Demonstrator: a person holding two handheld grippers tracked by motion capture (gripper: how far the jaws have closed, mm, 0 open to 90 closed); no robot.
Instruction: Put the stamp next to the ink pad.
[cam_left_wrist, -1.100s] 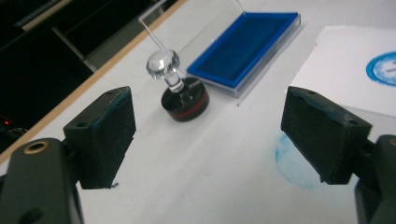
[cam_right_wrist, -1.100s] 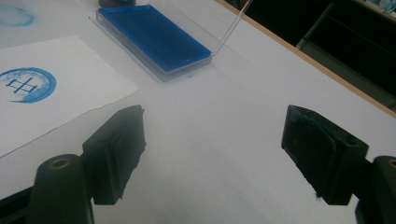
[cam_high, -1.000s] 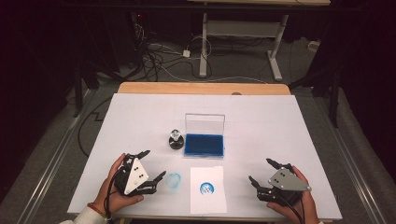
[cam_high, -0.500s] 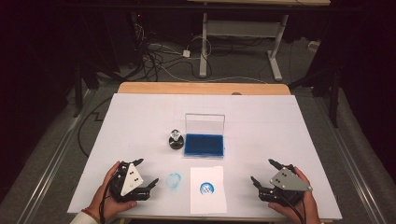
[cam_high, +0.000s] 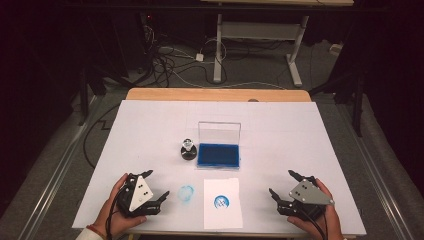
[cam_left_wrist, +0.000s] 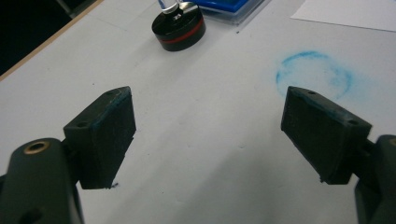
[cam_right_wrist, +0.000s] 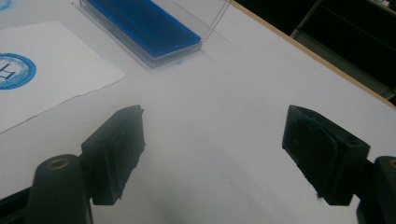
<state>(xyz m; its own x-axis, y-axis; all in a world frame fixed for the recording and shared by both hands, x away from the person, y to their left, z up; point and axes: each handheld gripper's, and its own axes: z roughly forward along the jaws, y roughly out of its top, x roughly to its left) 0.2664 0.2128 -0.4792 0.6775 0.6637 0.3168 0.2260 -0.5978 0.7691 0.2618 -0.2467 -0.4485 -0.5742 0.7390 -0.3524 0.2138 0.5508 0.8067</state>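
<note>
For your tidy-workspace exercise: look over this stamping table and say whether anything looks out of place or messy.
Yes. A faint blue ring of ink is printed straight on the white table cover, left of the paper sheet that carries the clean stamp mark. It looks like a misplaced impression.

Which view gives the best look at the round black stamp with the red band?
The left gripper view: the round black stamp with the red band is close, its band and clear handle plain. The high view shows it small, left of the blue ink pad.

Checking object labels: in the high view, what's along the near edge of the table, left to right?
left gripper → blue ring smudge → stamped paper sheet → right gripper
</note>
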